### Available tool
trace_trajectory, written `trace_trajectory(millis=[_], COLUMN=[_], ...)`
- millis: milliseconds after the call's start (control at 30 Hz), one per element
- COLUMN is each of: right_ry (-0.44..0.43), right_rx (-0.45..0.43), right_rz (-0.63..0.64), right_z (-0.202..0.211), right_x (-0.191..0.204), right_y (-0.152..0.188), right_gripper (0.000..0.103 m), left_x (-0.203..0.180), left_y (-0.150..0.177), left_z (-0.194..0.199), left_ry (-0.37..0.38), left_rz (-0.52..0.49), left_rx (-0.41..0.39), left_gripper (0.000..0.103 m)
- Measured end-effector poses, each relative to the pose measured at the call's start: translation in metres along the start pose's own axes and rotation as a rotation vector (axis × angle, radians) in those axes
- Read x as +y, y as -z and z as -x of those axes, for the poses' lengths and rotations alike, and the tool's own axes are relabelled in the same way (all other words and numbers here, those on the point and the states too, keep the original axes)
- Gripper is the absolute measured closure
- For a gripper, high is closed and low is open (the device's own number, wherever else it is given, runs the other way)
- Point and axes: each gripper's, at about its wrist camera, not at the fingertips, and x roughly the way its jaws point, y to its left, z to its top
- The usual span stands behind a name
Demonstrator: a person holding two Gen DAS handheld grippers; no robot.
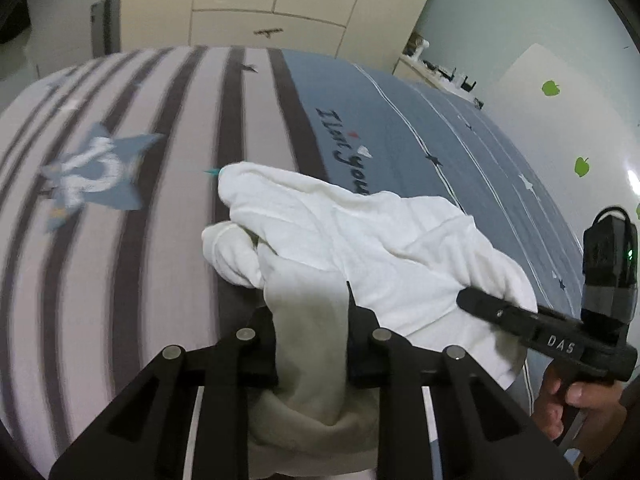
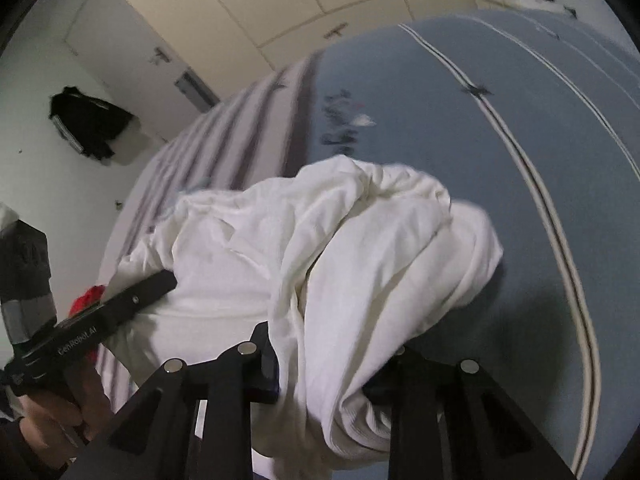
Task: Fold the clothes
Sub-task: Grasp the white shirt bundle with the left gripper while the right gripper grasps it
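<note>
- The white garment (image 1: 360,240) is lying crumpled on the bed (image 1: 160,200), straddling the striped part and the blue part of the cover, with one bunch of it rising into each tool.
- The left tool (image 1: 310,316) is clamping a thick twist of the cloth between its pads; because it is gripping a wad and not a single edge, layers could be slipping out unevenly as the cloth takes weight.
- The right tool (image 2: 332,364) is pinching another gathered fold, though the cloth is draping over the far finger, so I am not seeing how deep the bite is; a shallow hold could be letting go.
- Both tools are holding bunches from the middle of the heap, so I judge the garment may be coming up knotted, with sleeves hanging tangled inside, and not opening flat for a fold.
- The two tools are working close together, the person's hand (image 1: 568,404) just beside the cloth; pulling apart too sharply could be straining the fabric or jerking it from one grip.
- The bed cover is sitting right under the heap, and a low pinch could be catching it too.
</note>
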Motion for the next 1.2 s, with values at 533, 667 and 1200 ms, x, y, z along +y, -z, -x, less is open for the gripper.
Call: trace_trajectory(millis=[533, 667, 1200], right_ry=[-0.086, -0.16, -0.239], right_rx=[-0.048, -0.054, 0.102], right_rz=[0.192, 0.213, 0.267], right_z=[-0.087, -0.137, -0.306], right_x=[0.368, 0.496, 0.64], right_y=[0.054, 0.06, 0.13], right_gripper=[0.08, 0.08, 0.06], left_x=[0.325, 0.439, 0.689], left_y=[0.041, 0.028, 0.124], left_z=[0.229, 0.297, 0.307], left_ry=[-0.101, -0.18, -0.197], left_rz=[0.118, 0.116, 0.309], left_rx=[-0.179, -0.203, -0.134], left_gripper=[0.084, 0.084, 0.06])
